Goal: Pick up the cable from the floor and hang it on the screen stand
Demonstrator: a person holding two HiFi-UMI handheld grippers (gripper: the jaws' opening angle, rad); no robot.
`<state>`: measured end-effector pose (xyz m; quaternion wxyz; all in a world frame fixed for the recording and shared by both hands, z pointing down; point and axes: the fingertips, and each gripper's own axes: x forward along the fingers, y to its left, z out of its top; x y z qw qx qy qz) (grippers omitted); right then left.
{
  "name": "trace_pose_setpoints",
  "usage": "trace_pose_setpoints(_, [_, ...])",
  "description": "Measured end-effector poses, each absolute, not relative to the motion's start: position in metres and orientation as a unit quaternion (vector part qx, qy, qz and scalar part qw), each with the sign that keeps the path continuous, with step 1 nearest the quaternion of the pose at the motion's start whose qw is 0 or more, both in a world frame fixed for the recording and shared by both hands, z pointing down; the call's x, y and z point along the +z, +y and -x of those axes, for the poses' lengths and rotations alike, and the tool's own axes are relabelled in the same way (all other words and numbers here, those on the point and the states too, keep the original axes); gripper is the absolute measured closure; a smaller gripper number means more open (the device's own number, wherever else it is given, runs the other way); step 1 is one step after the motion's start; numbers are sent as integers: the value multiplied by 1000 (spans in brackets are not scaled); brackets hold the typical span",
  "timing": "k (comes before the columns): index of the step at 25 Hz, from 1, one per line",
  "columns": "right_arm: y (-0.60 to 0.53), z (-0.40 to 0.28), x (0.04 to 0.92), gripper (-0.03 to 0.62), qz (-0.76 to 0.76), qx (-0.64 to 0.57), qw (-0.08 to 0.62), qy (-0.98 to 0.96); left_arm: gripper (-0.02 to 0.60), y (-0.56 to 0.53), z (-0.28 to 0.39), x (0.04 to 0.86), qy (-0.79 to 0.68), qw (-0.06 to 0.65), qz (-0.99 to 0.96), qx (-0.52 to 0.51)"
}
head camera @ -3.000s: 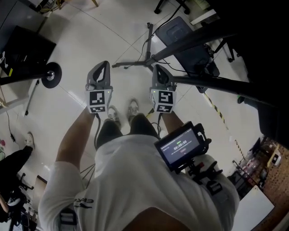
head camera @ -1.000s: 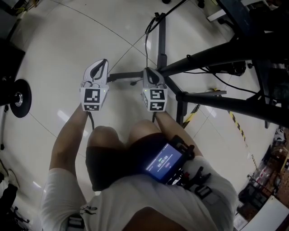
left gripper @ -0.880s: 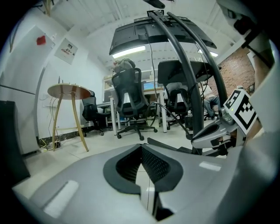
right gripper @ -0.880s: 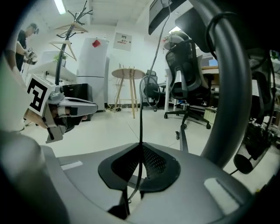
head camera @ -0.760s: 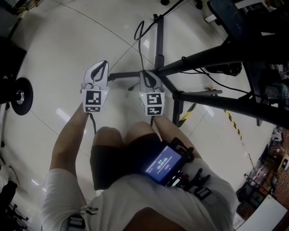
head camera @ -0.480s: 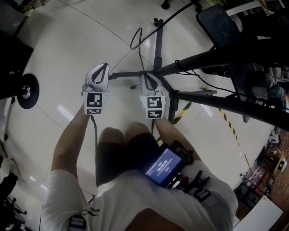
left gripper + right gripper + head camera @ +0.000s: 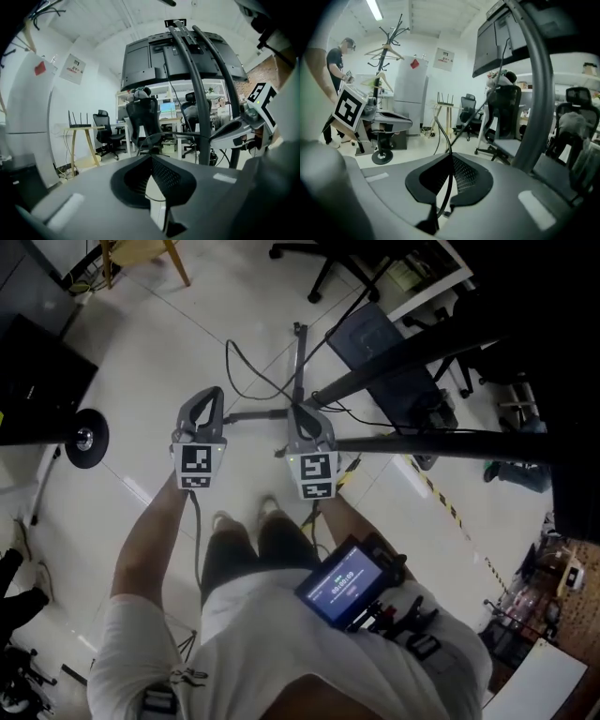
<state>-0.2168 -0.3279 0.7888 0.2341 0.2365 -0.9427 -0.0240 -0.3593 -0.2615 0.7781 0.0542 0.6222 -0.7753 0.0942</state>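
Note:
A thin black cable (image 7: 232, 371) loops over the white floor and runs up into my right gripper (image 7: 301, 414). In the right gripper view the cable (image 7: 447, 185) passes between the jaws of the right gripper (image 7: 451, 161), which is shut on it. My left gripper (image 7: 208, 396) is held level to the left of the right one. It is shut, with nothing between the jaws of the left gripper (image 7: 151, 163). The screen stand (image 7: 403, 441) has black poles just right of both grippers and a leg (image 7: 298, 357) on the floor. Its dark screen (image 7: 178, 61) hangs high ahead.
A black wheeled base (image 7: 84, 439) stands on the floor at left. Office chairs (image 7: 140, 117) and a desk lie behind the stand. Yellow-black tape (image 7: 441, 498) marks the floor at right. A coat rack (image 7: 386, 47) and a person (image 7: 337, 61) show at far left.
The person has risen from a crouch, and both grippers have come up from the floor. The cable has lifted with the right gripper and now hangs in a loop.

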Motion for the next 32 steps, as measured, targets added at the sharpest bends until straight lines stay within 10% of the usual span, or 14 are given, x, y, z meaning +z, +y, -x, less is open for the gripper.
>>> trace_pose_setpoints(17, [-356, 189, 363, 566, -318, -119, 90, -936, 579, -268, 338, 427, -758, -67, -646, 63])
trace_pose_setpoints(32, [-370, 94, 175, 569, -414, -178, 22, -892, 577, -290, 261, 296, -674, -115, -730, -18])
